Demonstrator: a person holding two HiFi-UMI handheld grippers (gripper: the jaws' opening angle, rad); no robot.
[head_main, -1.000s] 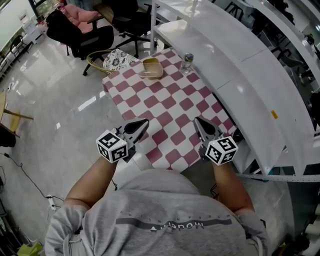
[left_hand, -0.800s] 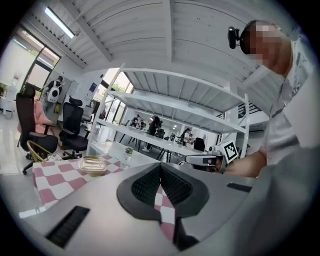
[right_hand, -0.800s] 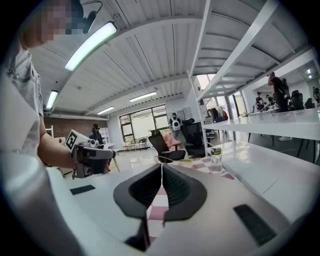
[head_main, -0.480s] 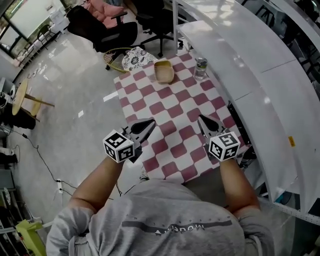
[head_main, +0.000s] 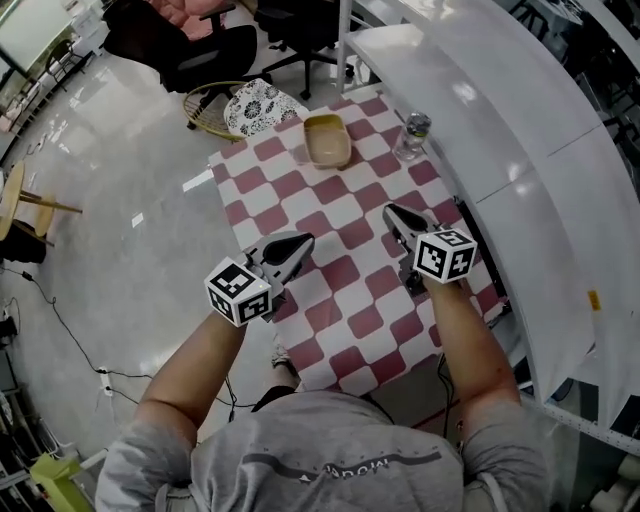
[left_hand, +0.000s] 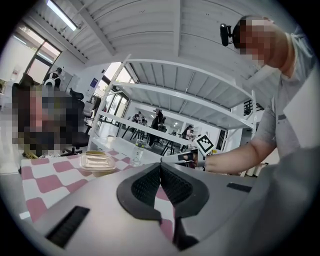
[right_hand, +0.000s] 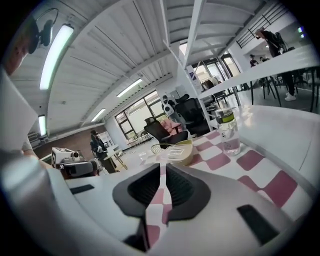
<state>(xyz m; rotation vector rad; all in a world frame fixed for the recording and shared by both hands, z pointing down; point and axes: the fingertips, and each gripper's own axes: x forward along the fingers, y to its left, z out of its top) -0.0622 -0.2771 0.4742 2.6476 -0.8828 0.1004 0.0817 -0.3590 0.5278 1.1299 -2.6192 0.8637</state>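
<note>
Left hand-held gripper is being held low over the 9 o'clock edge of the bench, which is covered in a red-and-white checked cloth. Its jaws are being pressed together, with nothing gripped. Right hand-held gripper is being held at 3 o'clock from it, over the cloth. Its jaws are being kept closed down to a hairline, with nothing between them. Tan lidded container is being left untouched at the bench's far end, 12 o'clock from the left gripper and well apart. Clear bottle is being seen upright at 3 o'clock of the container, 12 o'clock from the right gripper. White shelf is being seen along the bench's 3 o'clock side.
</note>
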